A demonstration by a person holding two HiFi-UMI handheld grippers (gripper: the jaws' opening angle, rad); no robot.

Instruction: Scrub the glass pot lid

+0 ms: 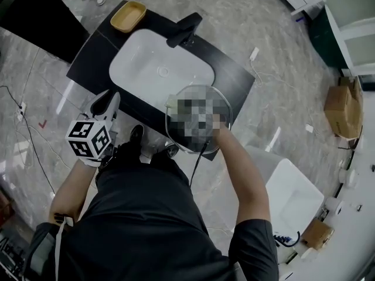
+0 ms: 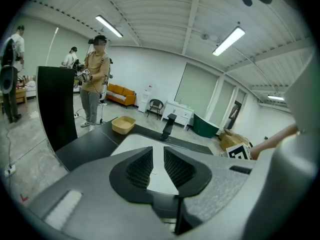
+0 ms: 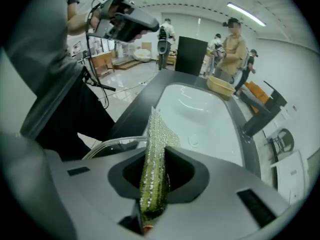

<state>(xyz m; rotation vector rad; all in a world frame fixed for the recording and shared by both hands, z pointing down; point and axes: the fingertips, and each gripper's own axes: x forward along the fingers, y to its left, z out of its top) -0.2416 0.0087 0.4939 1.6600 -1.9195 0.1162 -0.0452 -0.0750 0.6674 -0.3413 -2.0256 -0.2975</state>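
Round clear glass pot lid [image 1: 198,119] at the near edge of the black tabletop [image 1: 234,78], overlapping the near right rim of the white oval basin [image 1: 158,69], broad face turned upward. Just above its rim, green glittery scrubbing cloth [image 3: 152,179], clamped edge-on in the right gripper [image 3: 155,170], pointing toward the basin. Beyond the basin, black faucet [image 1: 186,29]; at the far left corner, tan shallow tray [image 1: 128,16]. Left gripper [image 1: 105,105] off the near left edge, jaws slightly parted, holding nothing.

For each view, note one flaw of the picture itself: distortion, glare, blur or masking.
Head view: a mosaic patch hides the middle of the glass lid. Left gripper view: the fisheye lens curves the ceiling, and the corners are black. Right gripper view: the clamped scouring pad glitters with specks of glare, and the edges bow.
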